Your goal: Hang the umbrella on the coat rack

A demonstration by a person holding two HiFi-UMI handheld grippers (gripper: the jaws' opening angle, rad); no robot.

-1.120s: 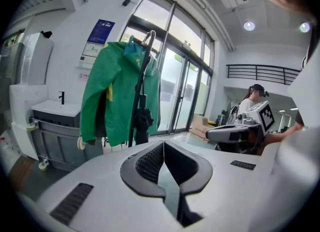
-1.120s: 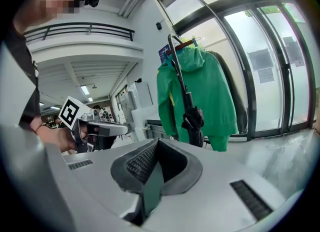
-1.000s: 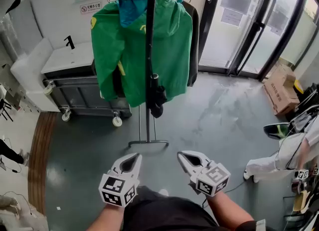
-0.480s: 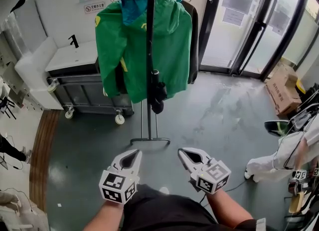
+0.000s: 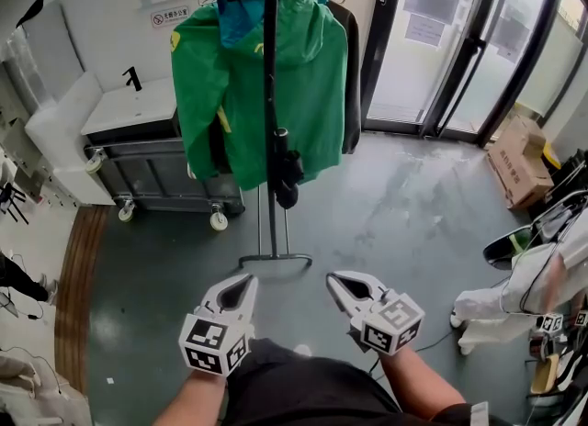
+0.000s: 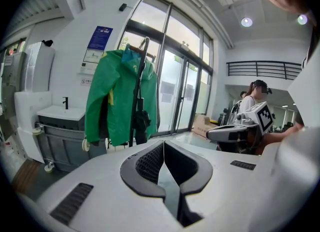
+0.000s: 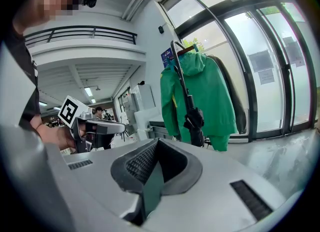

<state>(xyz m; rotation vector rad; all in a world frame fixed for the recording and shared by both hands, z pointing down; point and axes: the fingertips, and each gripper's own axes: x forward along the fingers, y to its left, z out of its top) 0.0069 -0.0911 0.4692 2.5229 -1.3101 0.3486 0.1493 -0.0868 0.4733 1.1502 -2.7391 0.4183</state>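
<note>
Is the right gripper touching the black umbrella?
Apart. The head view shows the right gripper low by the person, with bare floor between it and the umbrella hanging on the coat rack.

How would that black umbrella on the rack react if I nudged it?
The umbrella hangs from the coat rack by its hooked handle, so it would probably swing. Its long shaft looks stiff; the bunched fabric low down looks floppy.
</note>
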